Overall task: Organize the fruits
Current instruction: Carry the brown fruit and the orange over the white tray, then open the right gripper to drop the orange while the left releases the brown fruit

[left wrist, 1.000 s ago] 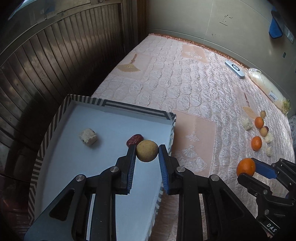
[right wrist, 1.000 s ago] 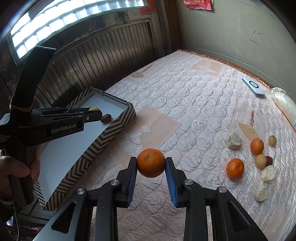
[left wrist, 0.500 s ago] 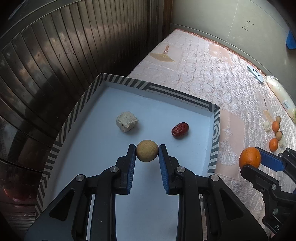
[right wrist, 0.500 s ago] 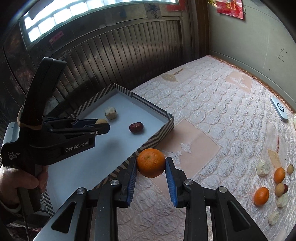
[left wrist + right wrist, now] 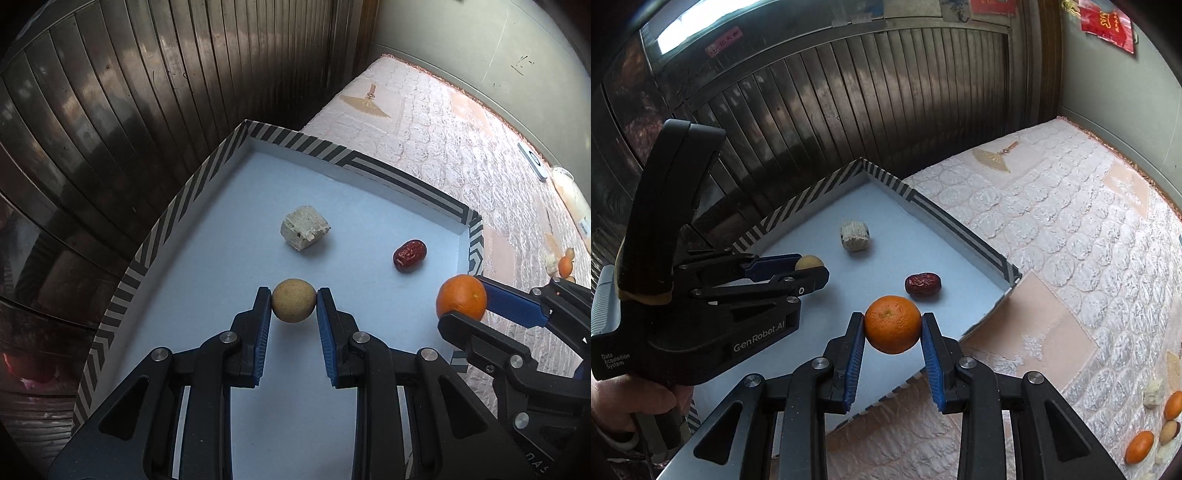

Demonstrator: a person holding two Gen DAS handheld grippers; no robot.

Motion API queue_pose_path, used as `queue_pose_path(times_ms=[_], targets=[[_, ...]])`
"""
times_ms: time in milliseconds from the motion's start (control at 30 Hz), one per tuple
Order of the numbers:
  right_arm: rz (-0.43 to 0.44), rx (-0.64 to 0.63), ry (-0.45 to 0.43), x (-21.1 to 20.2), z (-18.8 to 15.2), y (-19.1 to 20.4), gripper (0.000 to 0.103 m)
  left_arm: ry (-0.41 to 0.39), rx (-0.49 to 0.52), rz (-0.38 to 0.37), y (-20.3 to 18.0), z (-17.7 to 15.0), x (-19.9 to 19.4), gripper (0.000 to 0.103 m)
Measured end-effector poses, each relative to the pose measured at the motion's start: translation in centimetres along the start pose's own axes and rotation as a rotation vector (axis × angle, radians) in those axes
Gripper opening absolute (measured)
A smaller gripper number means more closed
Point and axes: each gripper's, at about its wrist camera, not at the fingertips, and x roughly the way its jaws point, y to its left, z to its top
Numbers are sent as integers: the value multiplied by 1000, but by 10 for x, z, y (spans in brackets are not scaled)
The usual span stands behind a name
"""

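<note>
Fruits are being gathered into the striped tray (image 5: 207, 177) on the bed (image 5: 1052, 229). The left tongs (image 5: 294, 301) clamp a tan round fruit (image 5: 294, 300) over the tray floor, with a pale lumpy chunk (image 5: 304, 227) at its 12 o'clock and a red date (image 5: 409, 255) at 2 o'clock. The right tongs (image 5: 892, 325) grip a mandarin (image 5: 892, 324) above the tray's near edge. The step in hand looks like delivery; next, each should lower and release onto a bare patch. More fruit (image 5: 1152, 432) waits at 4 o'clock on the bed.
</note>
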Motion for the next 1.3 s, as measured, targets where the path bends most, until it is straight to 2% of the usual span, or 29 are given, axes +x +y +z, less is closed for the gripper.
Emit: queue_pose_path(times_ms=[300, 633, 667, 733, 800, 1067, 1300], targets=[[4, -10, 47, 28, 6, 2, 30, 13, -38, -3, 10, 4, 6, 24], [-37, -57, 55, 44, 5, 11, 30, 29, -47, 12, 12, 3, 13, 26], [-36, -56, 54, 44, 4, 11, 31, 31, -46, 14, 12, 3, 13, 29], [-30, -53, 47, 43, 3, 11, 34, 24, -50, 15, 12, 3, 12, 47], [-24, -44, 45, 39, 1, 9, 35, 8, -53, 18, 11, 3, 8, 55], [-29, -15, -22, 7, -5, 2, 35, -40, -33, 32, -1, 10, -10, 55], [-71, 38, -78, -23, -13, -14, 35, -76, 18, 14, -31, 20, -23, 55]])
